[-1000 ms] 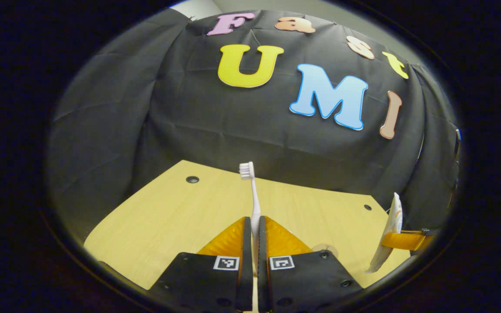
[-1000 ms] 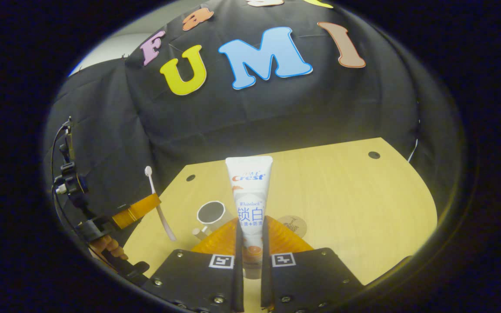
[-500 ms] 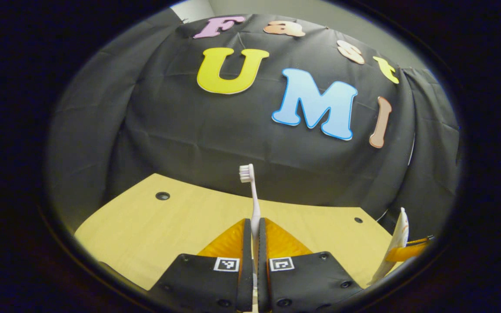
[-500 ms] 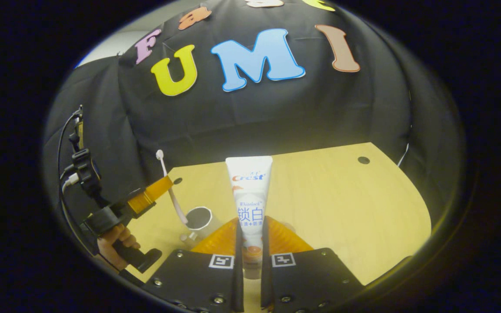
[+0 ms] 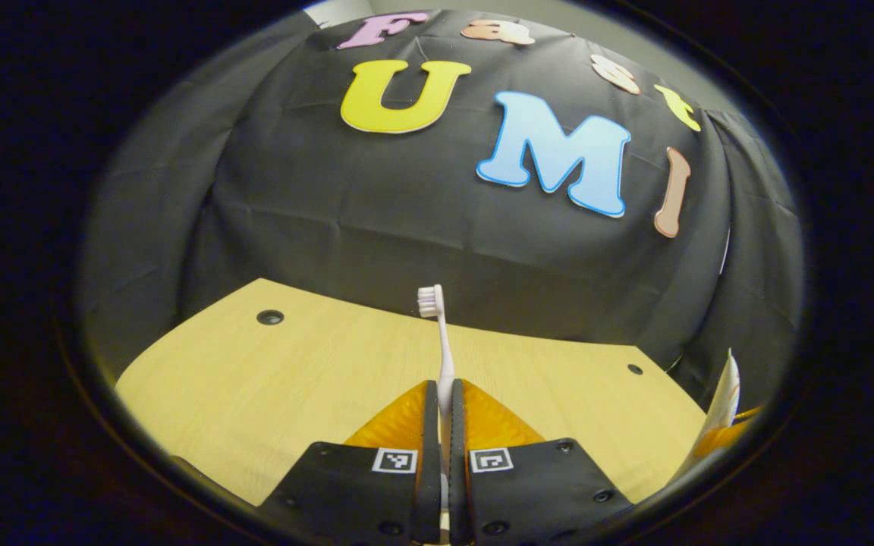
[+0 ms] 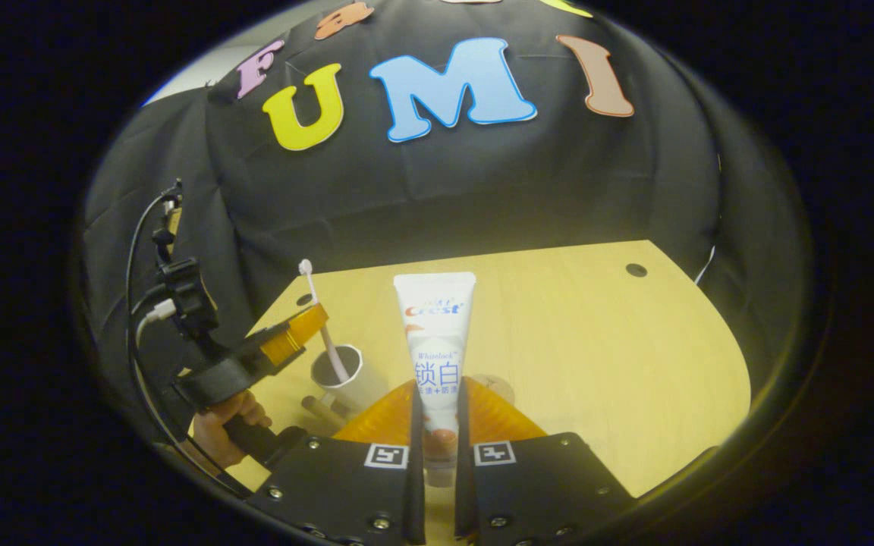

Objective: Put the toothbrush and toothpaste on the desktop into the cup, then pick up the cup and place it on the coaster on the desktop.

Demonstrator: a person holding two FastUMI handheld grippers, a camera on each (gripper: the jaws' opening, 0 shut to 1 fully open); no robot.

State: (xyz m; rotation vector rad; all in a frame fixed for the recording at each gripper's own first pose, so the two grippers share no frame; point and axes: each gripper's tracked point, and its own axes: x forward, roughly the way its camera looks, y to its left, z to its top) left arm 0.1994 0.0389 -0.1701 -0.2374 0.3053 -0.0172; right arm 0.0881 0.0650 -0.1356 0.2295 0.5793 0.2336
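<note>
My left gripper [image 5: 443, 394] is shut on a white toothbrush [image 5: 441, 341], which stands upright with its bristles on top. In the right gripper view that same left gripper [image 6: 297, 337] hangs over a white cup [image 6: 350, 379], and the lower end of the toothbrush [image 6: 314, 299] dips into the cup's mouth. My right gripper [image 6: 437, 398] is shut on a white toothpaste tube [image 6: 437, 334], held upright above the wooden desktop [image 6: 596, 356]. A round brown coaster [image 6: 496, 383] peeks out just behind my right finger. The toothpaste tube [image 5: 721, 390] also shows at the right rim of the left gripper view.
A person's hand [image 6: 228, 417] grips the left gripper's handle, with cables [image 6: 149, 250] rising above it. Small dark holes [image 6: 636, 270] dot the desktop near its far edge. The black cloth wall closes off the back.
The left gripper has carried the toothbrush rightward and down over the cup, so its lower end now sits inside the cup. The right gripper has kept the toothpaste almost still.
</note>
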